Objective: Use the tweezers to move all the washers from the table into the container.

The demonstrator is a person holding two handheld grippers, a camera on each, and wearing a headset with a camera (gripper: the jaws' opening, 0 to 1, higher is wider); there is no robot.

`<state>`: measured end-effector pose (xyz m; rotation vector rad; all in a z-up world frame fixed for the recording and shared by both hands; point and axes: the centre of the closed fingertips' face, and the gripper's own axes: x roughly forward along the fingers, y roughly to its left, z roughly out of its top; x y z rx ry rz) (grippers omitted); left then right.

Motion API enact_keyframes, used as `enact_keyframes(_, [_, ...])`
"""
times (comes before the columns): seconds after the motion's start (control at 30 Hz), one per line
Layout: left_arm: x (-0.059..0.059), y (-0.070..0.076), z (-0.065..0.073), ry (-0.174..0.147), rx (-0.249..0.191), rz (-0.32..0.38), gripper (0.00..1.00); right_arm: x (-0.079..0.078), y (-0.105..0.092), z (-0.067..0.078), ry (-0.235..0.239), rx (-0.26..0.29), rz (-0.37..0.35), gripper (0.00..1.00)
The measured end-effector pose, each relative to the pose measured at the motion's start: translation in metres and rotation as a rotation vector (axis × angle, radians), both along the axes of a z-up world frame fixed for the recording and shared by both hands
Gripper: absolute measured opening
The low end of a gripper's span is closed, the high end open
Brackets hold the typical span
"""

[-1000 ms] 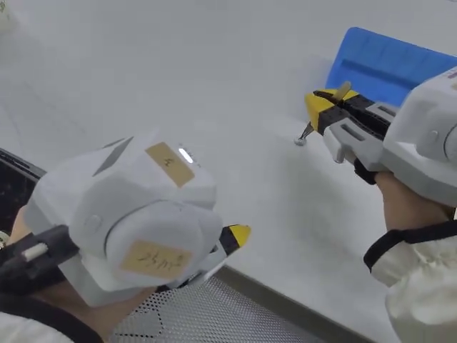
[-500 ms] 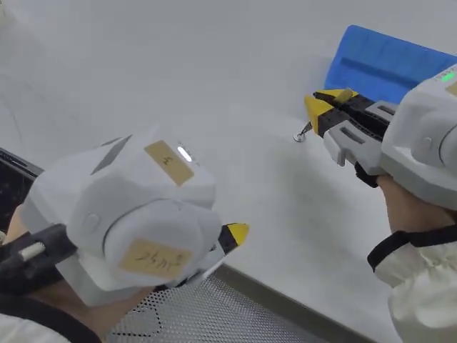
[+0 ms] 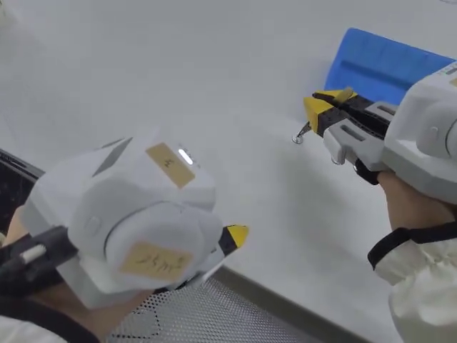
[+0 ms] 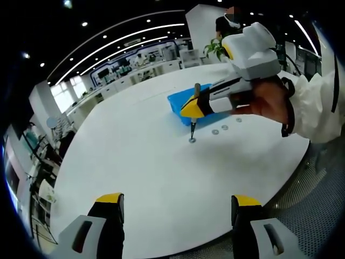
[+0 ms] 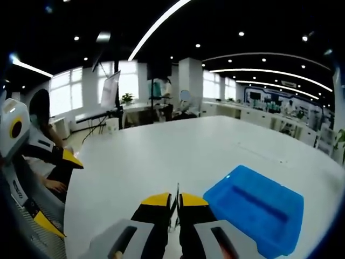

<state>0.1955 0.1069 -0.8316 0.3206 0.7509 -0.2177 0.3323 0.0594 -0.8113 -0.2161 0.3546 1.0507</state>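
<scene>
My right gripper (image 3: 325,107) is shut on the metal tweezers (image 3: 305,130), which point down at the white table (image 3: 214,86). Their tip meets a small washer (image 3: 297,138); I cannot tell whether it is pinched. In the left gripper view the tweezers (image 4: 193,129) touch that washer (image 4: 192,140), and three more washers (image 4: 215,131) lie to its right. The blue container (image 3: 385,64) stands just behind the right gripper and appears again as the container (image 5: 256,208) at the right. My left gripper (image 4: 178,205) hangs open and holds nothing, near the table's front edge.
A perforated metal surface (image 3: 200,318) lies below the table's front edge. The table stretches wide and white to the left and back. In the right gripper view a person sits at the far left (image 5: 40,124).
The right gripper with the tweezers has edged slightly left, and the tip stays at the washer. The left gripper has not moved.
</scene>
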Motion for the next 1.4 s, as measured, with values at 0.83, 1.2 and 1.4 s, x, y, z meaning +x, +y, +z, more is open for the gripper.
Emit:
enact_keyframes(0.83, [0.000,0.000,0.000,-0.006,-0.001,0.004,0.83,0.003,0.011,-0.004,-0.056,-0.030,0.019,0.02])
enact_keyframes(1.2, [0.000,0.000,0.000,-0.004,0.003,0.002,0.83,0.003,0.003,-0.008,0.028,-0.012,-0.010,0.01])
enact_keyframes(1.4, [0.000,-0.001,0.000,-0.007,0.001,-0.001,0.83,0.007,-0.001,-0.004,0.101,0.013,-0.036,0.00])
